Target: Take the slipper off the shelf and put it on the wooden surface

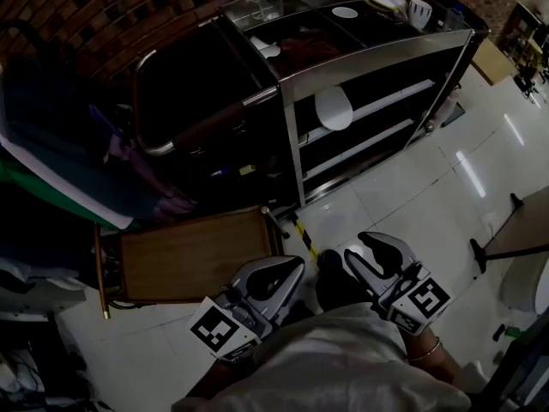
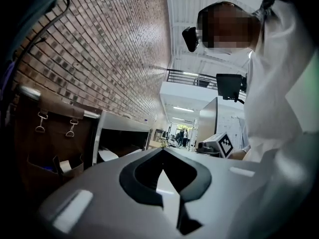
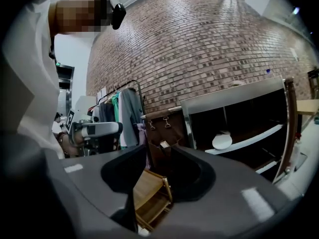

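Observation:
A white slipper [image 1: 333, 108] lies on the upper shelf of a metal shelf unit [image 1: 360, 63]; it shows too in the right gripper view [image 3: 222, 141] and the left gripper view [image 2: 105, 155]. The wooden surface [image 1: 193, 256], a low wooden stand, sits on the floor left of the unit and shows between the right jaws [image 3: 147, 190]. My left gripper [image 1: 292, 267] hangs low beside the stand's right end, jaws shut and empty [image 2: 162, 151]. My right gripper [image 1: 360, 249] hovers over the white floor, far from the slipper, jaws open and empty [image 3: 158, 151].
On the shelf unit's top stand a glass [image 1: 268, 4] and white dishes [image 1: 403, 3]. A brown hanging bag on a metal rail [image 1: 202, 101] and clothes [image 1: 51, 170] fill the left. A black stand leg [image 1: 489, 251] lies at the right, and yellow-black tape [image 1: 302, 234] marks the floor.

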The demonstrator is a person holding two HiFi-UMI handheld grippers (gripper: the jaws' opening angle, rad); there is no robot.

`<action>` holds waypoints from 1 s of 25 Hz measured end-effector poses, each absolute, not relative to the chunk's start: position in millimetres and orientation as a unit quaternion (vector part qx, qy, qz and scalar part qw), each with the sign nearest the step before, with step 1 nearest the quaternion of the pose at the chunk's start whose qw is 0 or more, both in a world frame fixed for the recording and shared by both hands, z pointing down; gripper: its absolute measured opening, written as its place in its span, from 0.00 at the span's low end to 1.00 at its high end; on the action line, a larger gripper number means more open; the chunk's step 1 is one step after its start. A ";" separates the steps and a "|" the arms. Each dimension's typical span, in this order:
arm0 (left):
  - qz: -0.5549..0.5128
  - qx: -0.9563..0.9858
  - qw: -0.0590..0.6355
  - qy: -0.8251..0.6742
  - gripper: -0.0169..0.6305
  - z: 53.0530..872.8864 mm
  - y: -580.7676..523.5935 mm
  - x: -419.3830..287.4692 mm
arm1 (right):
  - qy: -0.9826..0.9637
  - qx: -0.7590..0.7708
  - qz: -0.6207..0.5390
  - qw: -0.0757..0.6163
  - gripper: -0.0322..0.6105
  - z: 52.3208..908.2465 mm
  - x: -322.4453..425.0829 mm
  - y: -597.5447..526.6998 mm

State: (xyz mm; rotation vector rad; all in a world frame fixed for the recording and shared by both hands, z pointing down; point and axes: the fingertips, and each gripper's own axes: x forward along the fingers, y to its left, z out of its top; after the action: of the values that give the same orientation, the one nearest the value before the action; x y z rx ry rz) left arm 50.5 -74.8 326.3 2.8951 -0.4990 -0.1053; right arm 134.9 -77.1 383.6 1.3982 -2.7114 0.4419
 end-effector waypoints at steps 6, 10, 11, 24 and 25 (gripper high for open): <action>-0.015 0.983 0.078 -0.165 0.02 312.4 -121.8 111.2 | -0.878 0.448 0.172 0.005 0.28 396.0 194.1 -152.3; -0.019 0.980 0.089 -0.175 0.02 323.9 -157.2 136.2 | -0.874 0.449 0.187 0.020 0.32 421.6 226.8 -216.2; -0.021 0.979 0.091 -0.181 0.02 325.7 -166.7 138.8 | -0.872 0.450 0.191 0.027 0.35 430.5 232.2 -232.3; 0.015 0.963 0.095 -0.253 0.02 339.5 -239.2 162.2 | -0.823 0.473 0.313 0.017 0.42 545.6 294.6 -385.3; 0.017 0.960 0.094 -0.262 0.02 340.7 -244.8 160.6 | -0.820 0.472 0.323 0.015 0.42 554.3 295.6 -391.8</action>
State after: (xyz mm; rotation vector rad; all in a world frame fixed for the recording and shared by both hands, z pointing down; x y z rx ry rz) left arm 160.6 -244.8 340.7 2.8491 -0.7758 0.0514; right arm 295.6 -391.8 554.3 1.4702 -2.5517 1.0053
